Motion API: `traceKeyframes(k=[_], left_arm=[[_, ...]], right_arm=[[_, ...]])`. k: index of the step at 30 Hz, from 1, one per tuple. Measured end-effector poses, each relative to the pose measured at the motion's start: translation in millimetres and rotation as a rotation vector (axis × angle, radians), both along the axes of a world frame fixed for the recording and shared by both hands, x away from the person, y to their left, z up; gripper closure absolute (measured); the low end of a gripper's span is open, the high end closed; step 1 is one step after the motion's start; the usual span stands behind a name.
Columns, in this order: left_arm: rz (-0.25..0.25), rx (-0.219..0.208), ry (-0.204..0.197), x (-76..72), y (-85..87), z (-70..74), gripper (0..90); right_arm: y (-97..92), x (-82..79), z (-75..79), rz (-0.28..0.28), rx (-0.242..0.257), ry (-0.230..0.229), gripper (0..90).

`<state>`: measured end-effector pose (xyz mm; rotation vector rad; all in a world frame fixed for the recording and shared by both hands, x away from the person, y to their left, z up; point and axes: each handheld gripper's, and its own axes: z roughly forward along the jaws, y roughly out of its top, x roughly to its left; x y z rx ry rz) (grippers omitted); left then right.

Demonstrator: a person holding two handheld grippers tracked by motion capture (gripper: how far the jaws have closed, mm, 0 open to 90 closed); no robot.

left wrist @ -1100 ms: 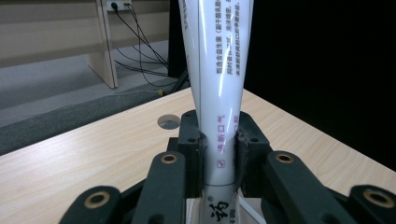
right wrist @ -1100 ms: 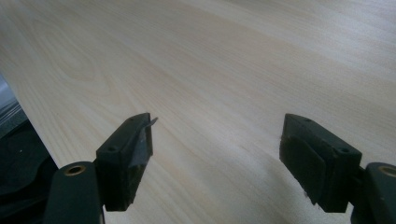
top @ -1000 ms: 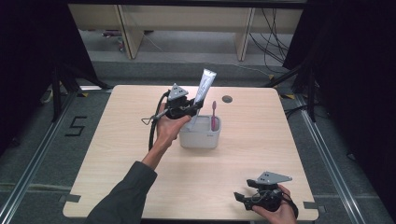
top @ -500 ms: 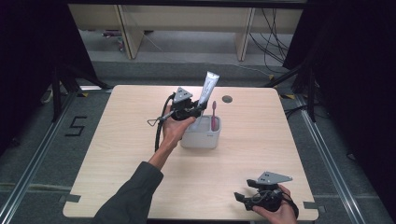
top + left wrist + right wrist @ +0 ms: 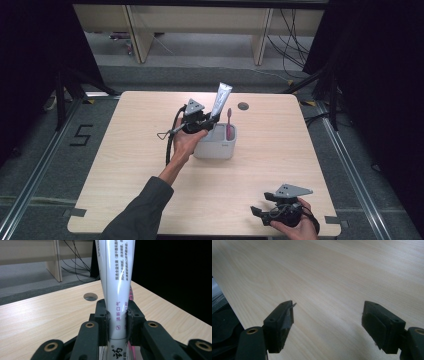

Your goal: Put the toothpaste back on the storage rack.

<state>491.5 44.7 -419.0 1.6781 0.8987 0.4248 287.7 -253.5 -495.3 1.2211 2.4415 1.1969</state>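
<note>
**Over the holder: tube gripped, not yet let go**

In the middle of the counter (image 5: 280,145), over the left half of the grey holder (image 5: 215,149): clenched on a toothpaste tube (image 5: 221,100) (image 5: 117,277) with the left claw (image 5: 212,120) (image 5: 117,312), pinching the lower body from both sides, flat crimped end up and leaning a little to the right. Cannot tell whether the tube's lower end sits inside the holder, hidden as it is behind claw and hand.

Reads as the tube's step at the holder, going in or coming out; no way to settle which from this. Judged about midway. Done, as far as can be seen: a pink toothbrush (image 5: 229,122) (image 5: 131,293) standing upright in the right part of the holder, head up, just beside the tube. Left, if going in: lower fully, let go, draw back without knocking the brush or tipping the holder.

Inside the holder: the brush, perhaps the foot of the tube, nothing else to be made out. Any divider too small to tell.

At the near right corner of the counter: right claw (image 5: 257,212) (image 5: 327,315) released, jaws wide apart with bare wood between, gripping nothing, well apart from the holder.

Beyond the holder: a small round hole (image 5: 243,106) (image 5: 90,296) in the counter.
</note>
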Motion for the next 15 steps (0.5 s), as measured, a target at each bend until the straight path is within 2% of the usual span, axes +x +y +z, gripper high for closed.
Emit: traceKeyframes(k=[3, 5, 7, 8, 9, 10, 14, 15], left_arm=[[-0.005, 0.011, 0.001, -1.2, -0.9, -3.7, 74.3], [-0.004, 0.02, 0.003, -2.6, -1.1, -7.3, 74.3], [-0.007, 0.029, 0.012, -4.0, -0.6, -9.6, 74.2], [-0.009, 0.04, 0.016, -4.8, -0.5, -11.4, 74.1], [-0.009, 0.04, 0.016, -4.8, -0.5, -11.4, 74.1], [-0.006, 0.071, 0.013, -5.2, 0.2, -12.8, 74.1], [-0.011, 0.096, 0.024, -5.9, 0.6, -14.6, 73.8], [-0.011, 0.1, 0.021, -6.0, 0.1, -14.8, 73.8]], right_arm=[[0.9, -1.0, 0.3, -0.011, 0.005, 0.016, 26.7], [-0.3, 0.4, -0.2, 0.004, -0.002, -0.004, 26.7], [-0.3, 0.6, -0.4, 0.003, -0.003, -0.003, 26.7], [0.1, -0.4, 0.2, -0.008, 0.0, 0.017, 26.7], [-0.4, 0.8, -0.4, 0.004, -0.003, -0.007, 26.7], [-0.2, 0.3, -0.1, -0.001, -0.003, -0.003, 26.8], [0.9, -1.0, 0.2, -0.004, -0.001, 0.014, 26.8], [-0.2, 0.7, -0.4, 0.008, -0.007, -0.006, 26.8]])
